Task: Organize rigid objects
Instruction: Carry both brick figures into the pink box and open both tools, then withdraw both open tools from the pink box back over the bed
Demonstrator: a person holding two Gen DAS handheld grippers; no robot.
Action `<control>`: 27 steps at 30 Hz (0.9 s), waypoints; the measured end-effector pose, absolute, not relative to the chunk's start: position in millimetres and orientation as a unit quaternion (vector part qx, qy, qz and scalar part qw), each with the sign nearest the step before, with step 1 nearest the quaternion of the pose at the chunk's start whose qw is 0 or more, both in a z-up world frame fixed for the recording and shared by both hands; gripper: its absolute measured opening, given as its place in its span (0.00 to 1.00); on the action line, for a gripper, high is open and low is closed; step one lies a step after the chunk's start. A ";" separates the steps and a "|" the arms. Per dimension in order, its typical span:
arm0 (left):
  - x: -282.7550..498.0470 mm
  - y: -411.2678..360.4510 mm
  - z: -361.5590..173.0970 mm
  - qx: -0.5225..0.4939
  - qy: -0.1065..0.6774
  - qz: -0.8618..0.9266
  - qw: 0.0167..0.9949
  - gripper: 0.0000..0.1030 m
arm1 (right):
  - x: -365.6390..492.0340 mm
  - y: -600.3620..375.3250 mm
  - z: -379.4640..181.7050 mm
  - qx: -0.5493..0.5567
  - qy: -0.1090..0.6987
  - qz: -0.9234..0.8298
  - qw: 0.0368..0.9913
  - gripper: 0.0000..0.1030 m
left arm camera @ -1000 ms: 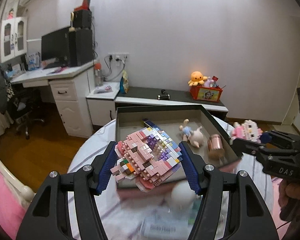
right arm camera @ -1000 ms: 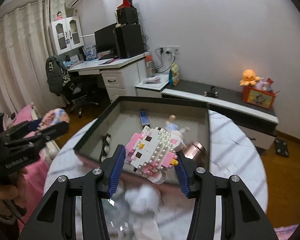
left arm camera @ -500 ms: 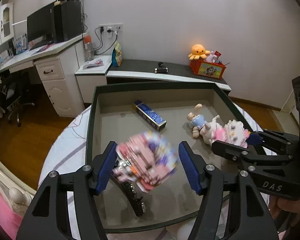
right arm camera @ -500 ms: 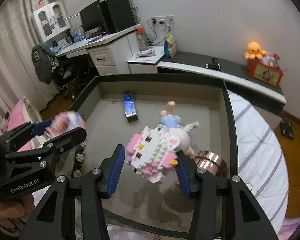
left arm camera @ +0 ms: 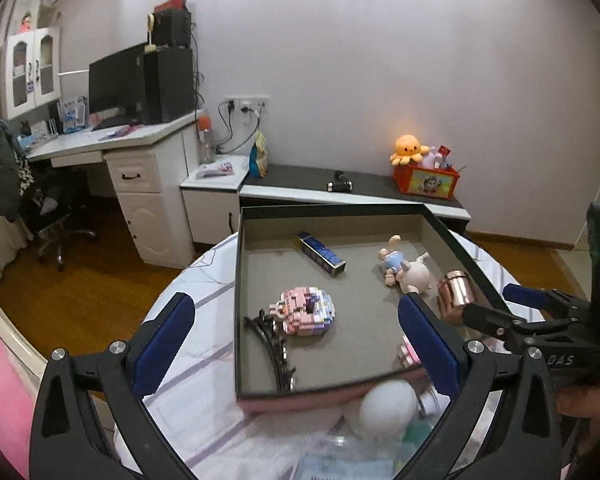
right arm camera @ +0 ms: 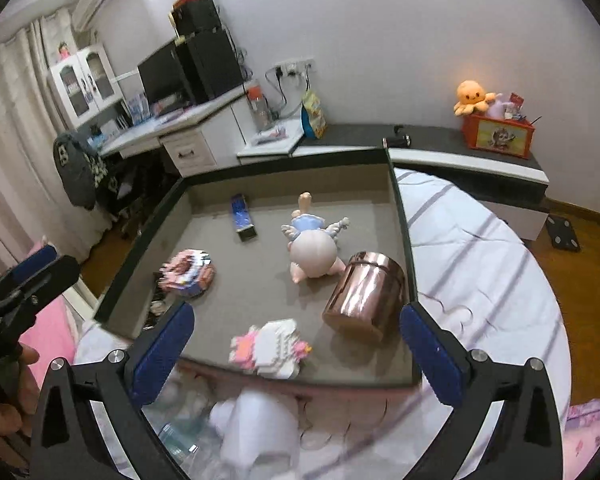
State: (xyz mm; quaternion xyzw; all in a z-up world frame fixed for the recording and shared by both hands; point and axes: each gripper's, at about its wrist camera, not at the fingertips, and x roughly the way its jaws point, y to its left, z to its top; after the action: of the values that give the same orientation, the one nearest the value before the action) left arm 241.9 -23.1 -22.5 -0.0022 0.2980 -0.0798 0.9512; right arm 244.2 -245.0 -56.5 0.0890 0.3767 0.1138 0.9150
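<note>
Where both tongs (right arm camera: 296, 344) gape, white brick figure (right arm camera: 270, 346) loose between.

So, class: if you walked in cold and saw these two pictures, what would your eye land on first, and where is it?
Probably the big dark tray on the round table, with a shiny copper canister lying by its right wall and a doll beside it. Two pastel block figures lie inside: a pink and purple one by the left wall, a white and pink one at the near edge. Both grippers, left and right, gape empty.
</note>
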 end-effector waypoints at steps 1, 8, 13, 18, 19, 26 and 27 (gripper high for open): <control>235.6 -22.2 -20.9 -0.003 0.295 -0.078 0.952 1.00 | 233.5 -244.2 -51.8 0.090 0.368 0.115 0.918 1.00; 176.3 -14.6 -14.3 -0.014 0.276 -0.078 0.958 1.00 | 164.7 -238.8 -24.2 0.085 0.309 0.119 0.940 1.00; 139.4 -9.0 -17.0 -0.022 0.276 -0.080 0.958 1.00 | 118.9 -236.4 -10.6 0.077 0.273 0.115 0.952 1.00; 104.6 -6.7 -27.4 -0.033 0.275 -0.071 0.958 1.00 | 82.8 -231.4 -6.4 0.067 0.252 0.105 0.960 1.00; 100.0 -6.4 -29.6 -0.035 0.277 -0.069 0.958 1.00 | 79.6 -229.7 -7.1 0.065 0.252 0.105 0.960 1.00; 70.5 -9.7 -42.0 -0.022 0.282 -0.043 0.958 1.00 | 41.6 -223.8 -20.1 0.080 0.248 0.092 0.961 1.00; 66.6 -11.1 -42.1 -0.017 0.280 -0.042 0.959 1.00 | 36.3 -221.5 -21.4 0.076 0.248 0.092 0.961 1.00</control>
State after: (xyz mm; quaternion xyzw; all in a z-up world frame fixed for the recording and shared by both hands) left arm 66.6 -11.1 -42.1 -0.0167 0.2802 -0.0422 0.9589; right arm 36.3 -221.5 -21.4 0.0757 0.2479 0.0916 0.9615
